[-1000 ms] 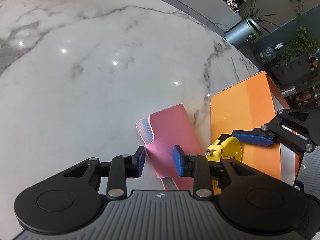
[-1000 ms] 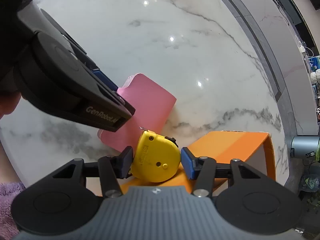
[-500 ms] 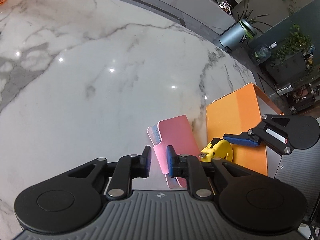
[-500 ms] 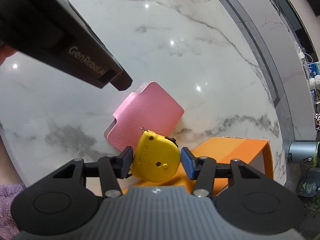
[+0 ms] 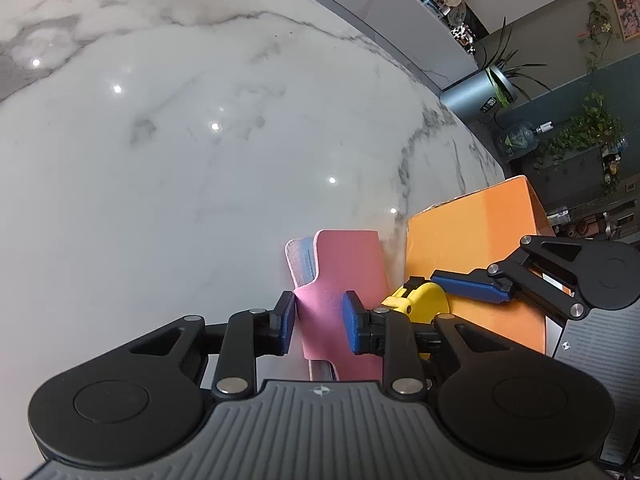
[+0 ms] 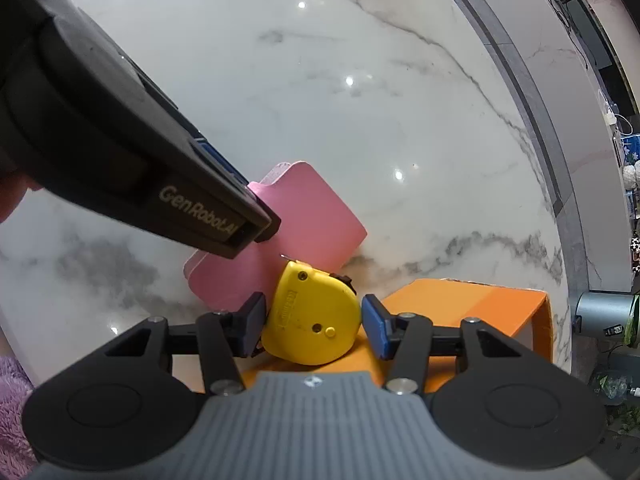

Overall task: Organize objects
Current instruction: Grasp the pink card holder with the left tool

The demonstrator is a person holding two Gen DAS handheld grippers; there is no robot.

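The left gripper (image 5: 318,322) pinches the narrow waist of a flat pink leather-look card sleeve (image 5: 344,276) between its blue pads (the pads seem to touch both edges, with the sleeve lying on or barely off the white marble tabletop (image 5: 180,160)). Just beside it, the right gripper (image 6: 313,320) clamps a yellow plastic tape measure (image 6: 316,320) over the near edge of the open orange cardboard box (image 6: 480,304), its left pad tight, its right pad at the casing. Judging by this, both items are mid-transfer: next, lift the sleeve clear and carry it over the box rim.
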